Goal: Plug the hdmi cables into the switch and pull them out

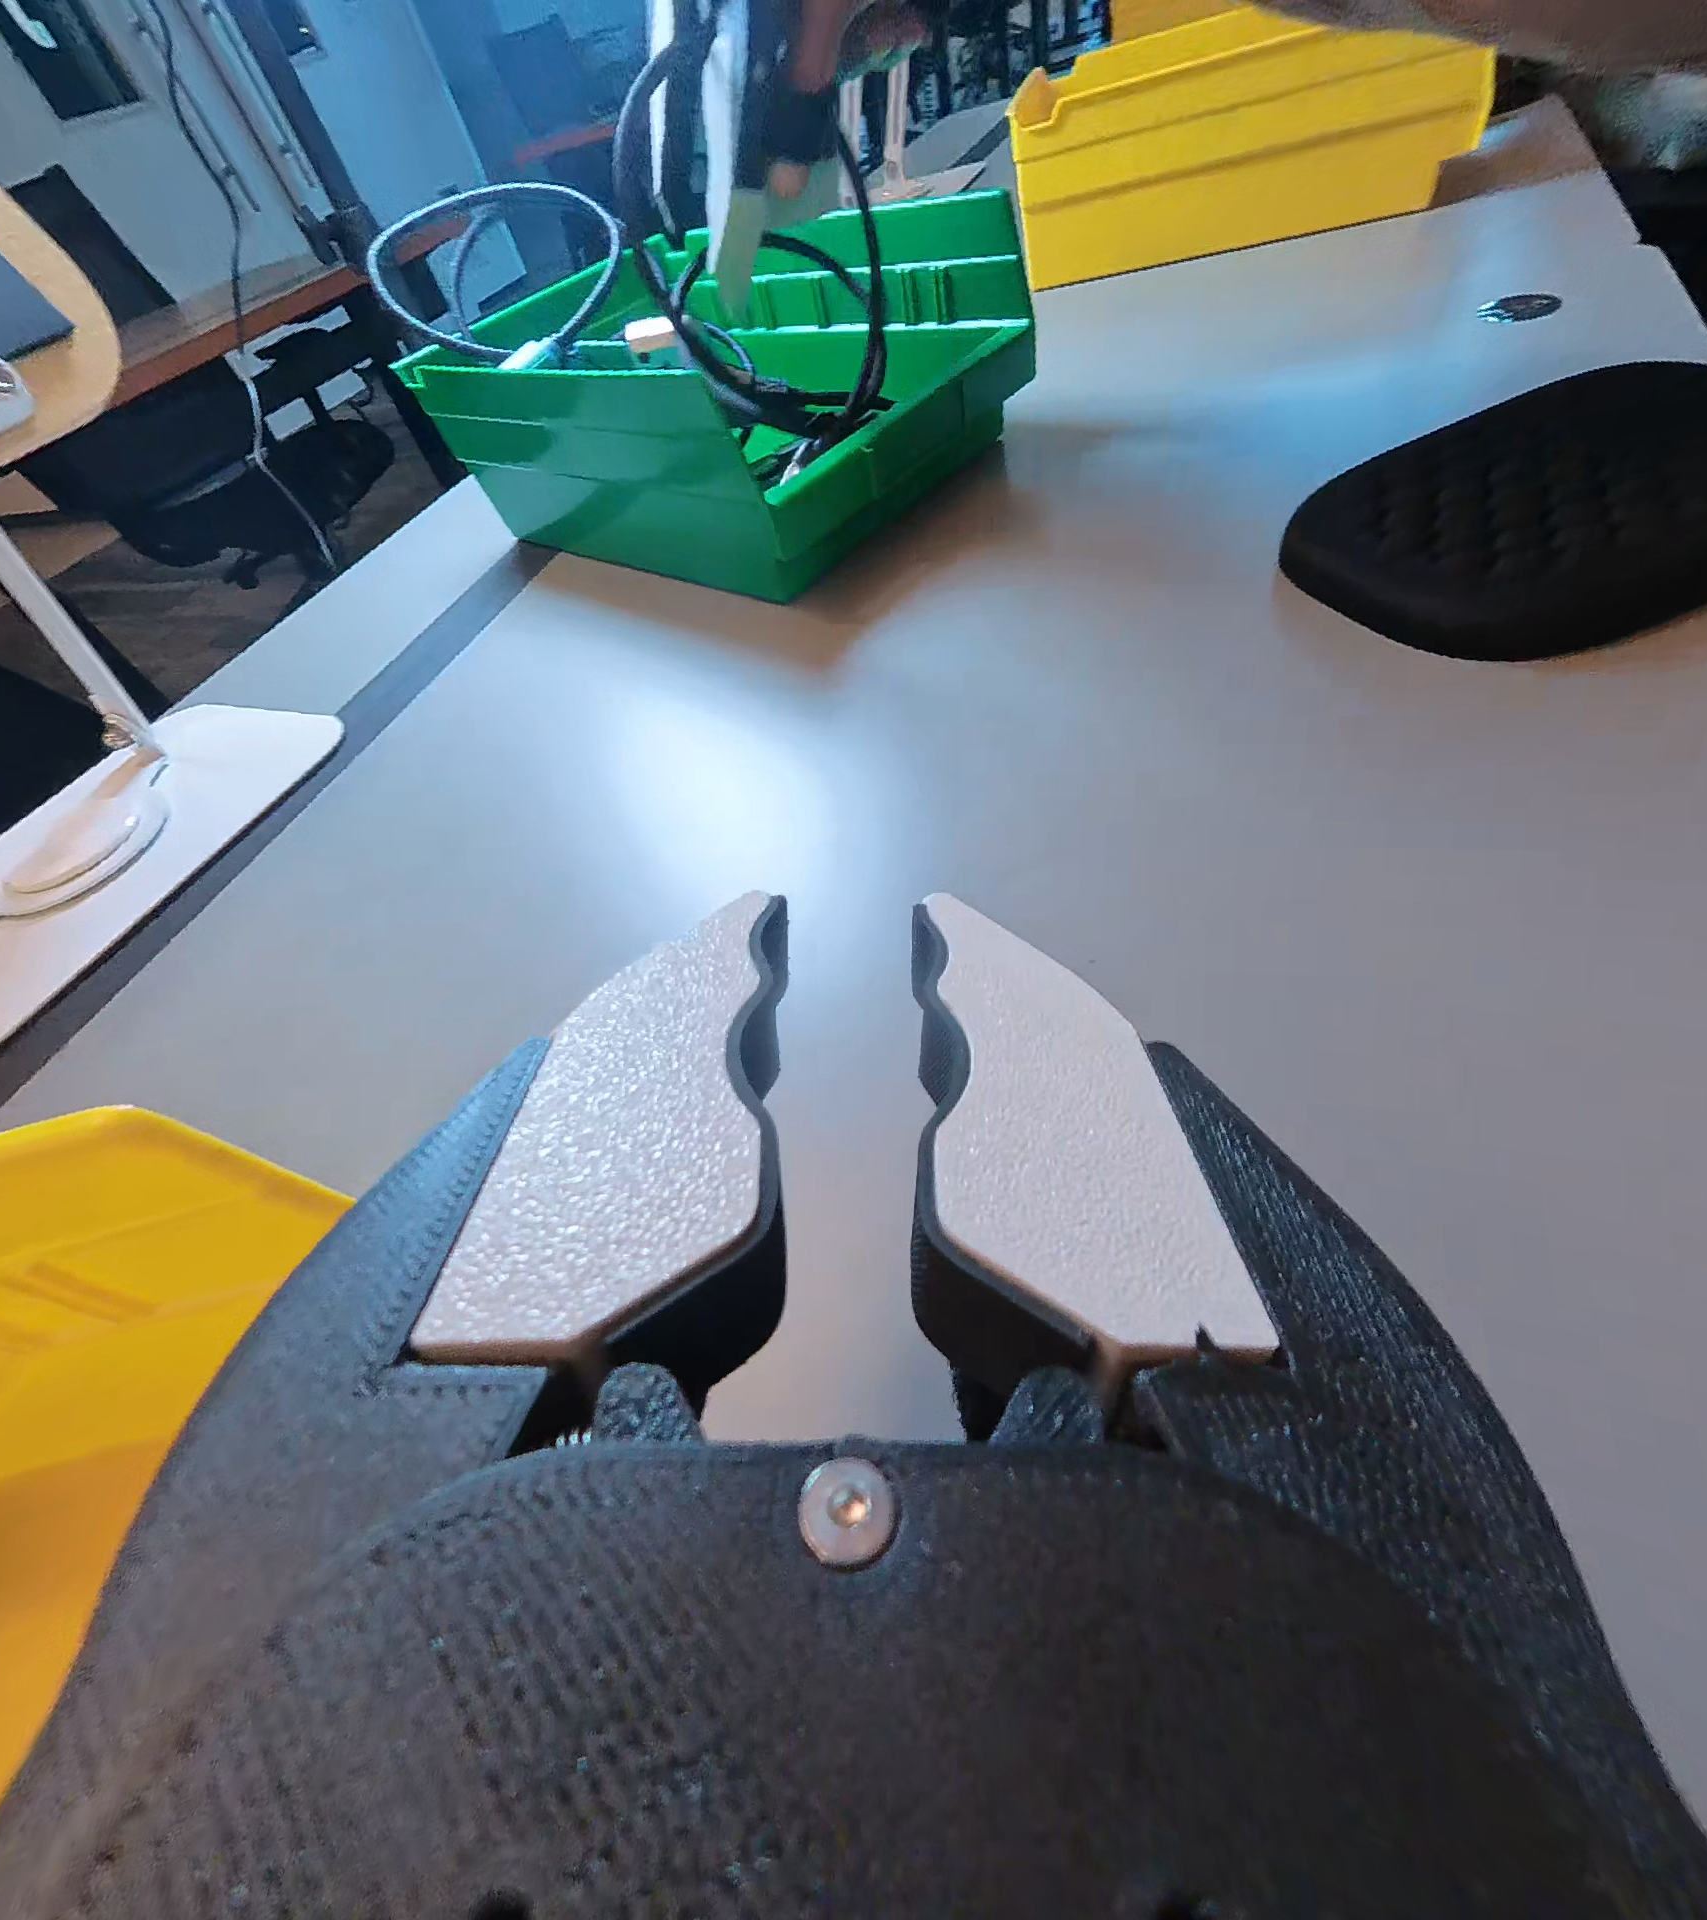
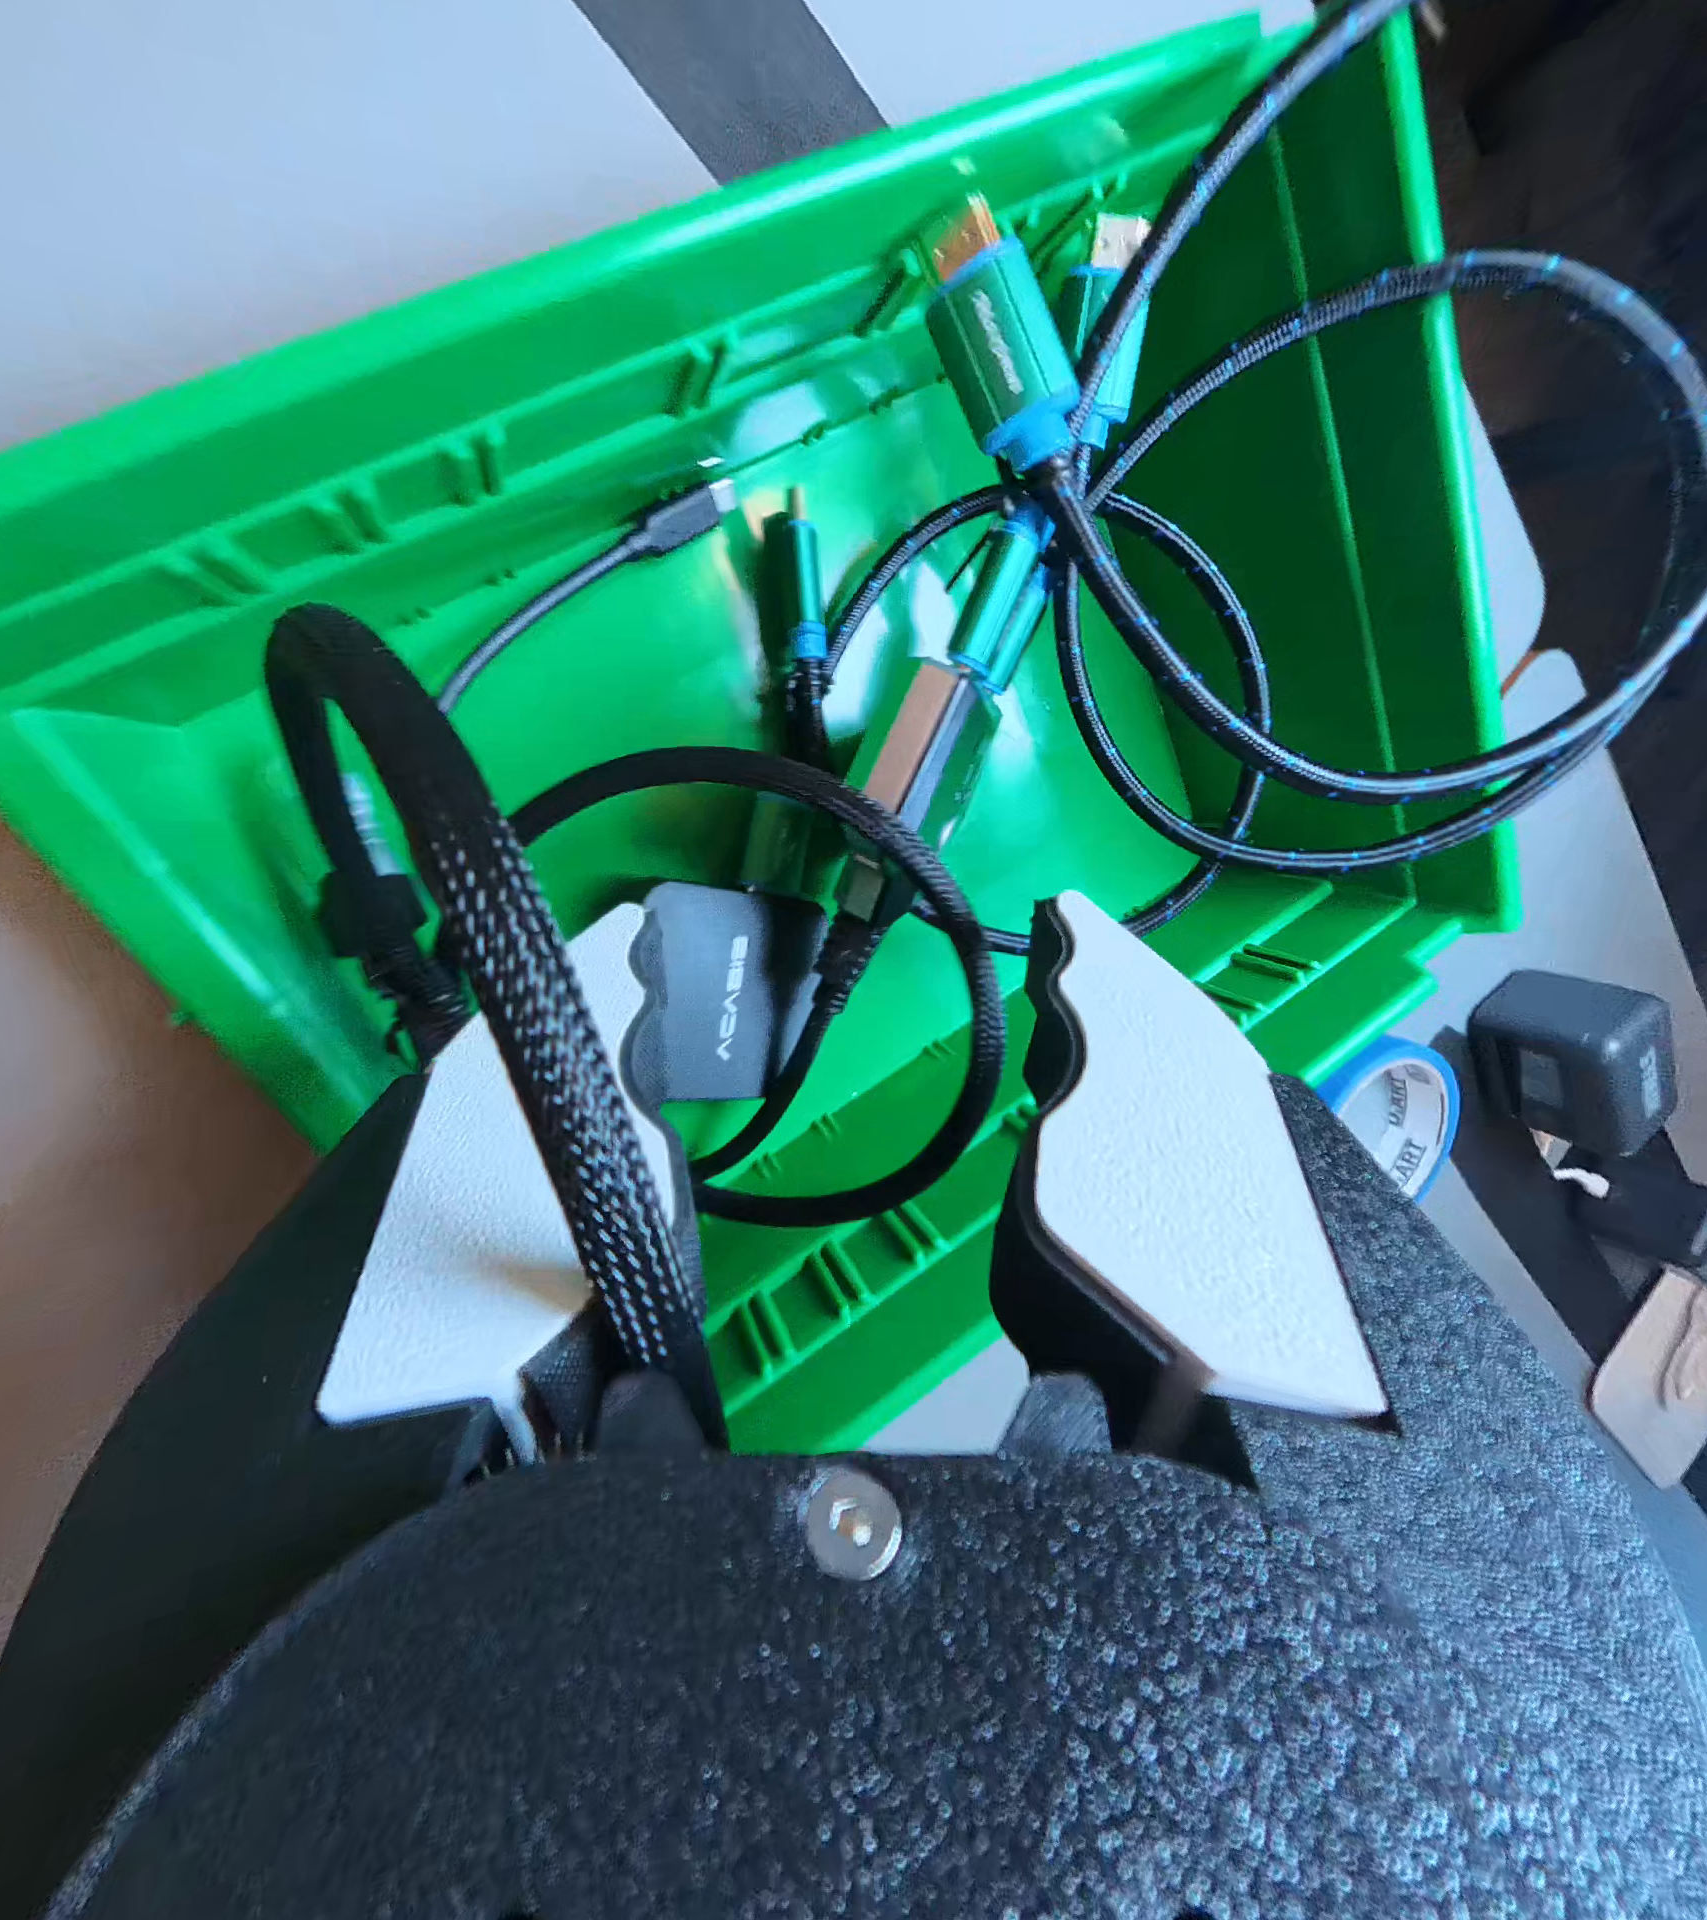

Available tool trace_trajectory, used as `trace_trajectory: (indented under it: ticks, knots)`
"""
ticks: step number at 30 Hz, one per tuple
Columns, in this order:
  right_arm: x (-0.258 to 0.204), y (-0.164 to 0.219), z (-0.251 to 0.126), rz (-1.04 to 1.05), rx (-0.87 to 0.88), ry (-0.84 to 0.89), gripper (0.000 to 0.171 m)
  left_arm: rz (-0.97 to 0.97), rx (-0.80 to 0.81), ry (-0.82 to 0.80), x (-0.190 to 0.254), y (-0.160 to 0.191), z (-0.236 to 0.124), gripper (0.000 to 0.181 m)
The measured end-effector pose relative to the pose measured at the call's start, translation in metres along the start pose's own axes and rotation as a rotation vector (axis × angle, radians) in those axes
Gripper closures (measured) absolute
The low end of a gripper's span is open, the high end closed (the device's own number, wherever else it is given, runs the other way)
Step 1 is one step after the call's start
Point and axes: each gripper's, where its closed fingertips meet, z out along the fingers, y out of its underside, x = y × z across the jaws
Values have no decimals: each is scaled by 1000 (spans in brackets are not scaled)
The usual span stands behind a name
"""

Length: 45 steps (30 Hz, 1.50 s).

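Grey table [image 1: 1088, 727] surface, seen from 2 wrist cameras, carries 1 green bin [image 1: 724, 457] and at least 2 yellow bins: 1 behind the green bin [image 1: 1244, 156] and 1 at the near left corner [image 1: 49, 1299]. 1 black padded mat [image 1: 1576, 509] lies to the right, and 1 white lamp base [image 1: 122, 831] stands at the left edge. Left tool [image 1: 849, 914] hovers low over bare table, its 2 fingers slightly parted and holding nothing. Right tool [image 2: 844, 914] is poised over the green bin [image 2: 309, 520] with its 2 fingers spread wide; 1 black braided cable loop [image 2: 537, 1018] lies across its left finger [image 2: 475, 1195]. Grey switch box [image 2: 714, 997] rests on the bin floor between the fingertips; contact cannot be judged. HDMI cables with green plugs [image 2: 1005, 353] lie coiled in the bin, probably 3 or 4 plugs, though blur hinders counting. Beside the bin sit 1 blue tape roll [image 2: 1400, 1122] and 1 small black camera [image 2: 1576, 1060].
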Motion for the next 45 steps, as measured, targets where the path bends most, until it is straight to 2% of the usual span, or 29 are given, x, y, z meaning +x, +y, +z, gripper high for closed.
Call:
trace_trajectory:
  ticks: [4,7,8,11,13,15,20,25,29,32,34,36,40,43,45]
  knots:
    - [-17,3,-28,-39,40,-24,104,-19,7,-36,-10,0,-4,157]
    - [-5,21,-37,-104,-62,80,105,-36,8,-49,-14,2,-4,158]
    - [-6,27,-38,-133,-106,66,104,-44,6,-49,-14,3,-3,158]
    - [-25,49,-48,-151,-279,-134,89,-65,-28,-38,-11,13,4,158]
    - [-35,52,-56,-133,-317,-255,82,-61,-56,-31,-8,19,8,158]
    - [-48,47,-67,-76,-297,-404,78,-47,-75,-25,-6,23,10,157]
    - [-46,19,-91,12,-138,-544,72,-58,-71,-21,-8,22,9,157]
    - [-22,-5,-103,41,52,-441,77,-56,-55,-30,-12,19,5,157]
    - [-14,-22,-105,-13,260,-229,91,-61,-49,-75,-20,15,0,157]
    - [-45,-22,-106,-66,411,-137,99,-52,-82,-172,-36,17,-10,156]
    - [-78,-11,-100,-69,445,-129,104,-6,-140,-273,-51,21,-21,157]
    - [-115,16,-79,-80,338,-178,96,96,-257,-366,-64,31,-35,156]
    - [-120,66,-26,-229,85,9,97,260,-576,-479,-83,61,-68,147]
    - [-111,74,2,-327,-23,66,99,229,-747,-438,-87,89,-81,130]
    - [-111,66,16,-416,-58,68,111,177,-847,-401,-90,110,-88,118]
